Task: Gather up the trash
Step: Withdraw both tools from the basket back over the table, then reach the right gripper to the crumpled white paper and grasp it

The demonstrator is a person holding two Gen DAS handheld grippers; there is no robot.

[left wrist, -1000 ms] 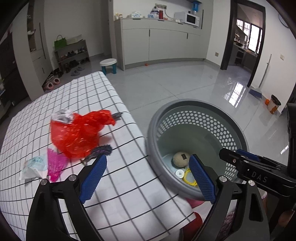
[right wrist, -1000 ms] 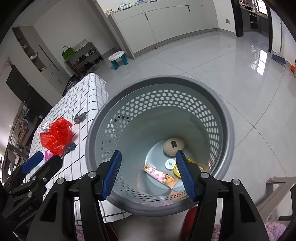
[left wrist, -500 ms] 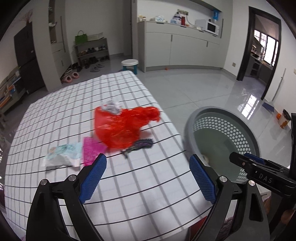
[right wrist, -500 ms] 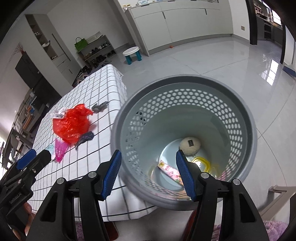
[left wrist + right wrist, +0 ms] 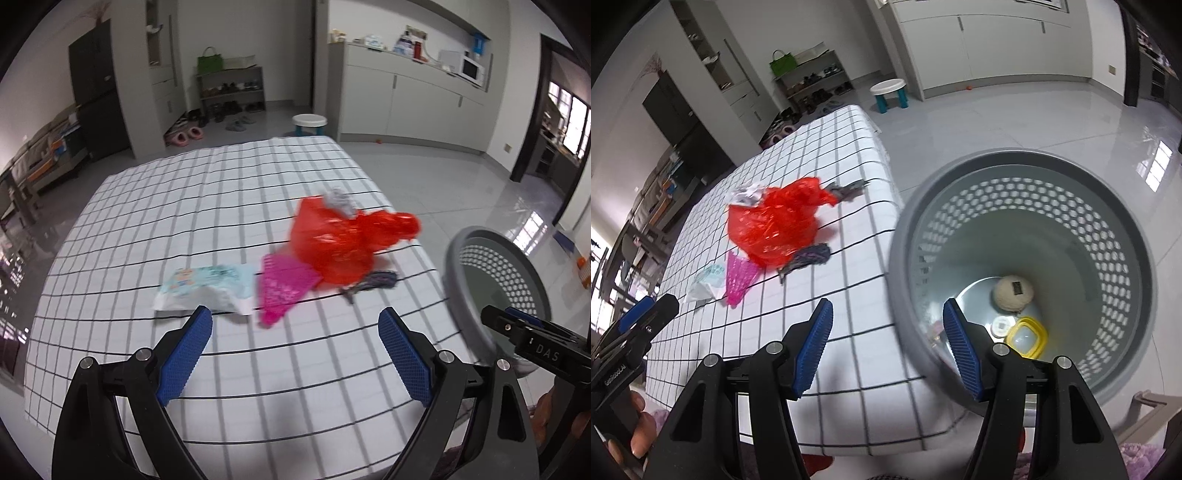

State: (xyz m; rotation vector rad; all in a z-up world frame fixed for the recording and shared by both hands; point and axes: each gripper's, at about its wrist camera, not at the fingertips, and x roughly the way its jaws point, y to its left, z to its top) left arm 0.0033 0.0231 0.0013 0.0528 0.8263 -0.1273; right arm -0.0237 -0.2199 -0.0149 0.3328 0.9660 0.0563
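We see each hand-held gripper (image 5: 295, 339) as black plastic; blue cross-hatched pads (image 5: 184, 354); silver screws (image 5: 443, 356); white "DAS" lettering on the other hand-held gripper (image 5: 524, 332).

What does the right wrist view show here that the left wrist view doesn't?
Only the right wrist view sees the basket's bottom: a beige ball and a yellow-rimmed lid. Only the left wrist view shows the white microwave. Both show the red plastic bag, pink mesh piece, pale wrapper and grey perforated basket.
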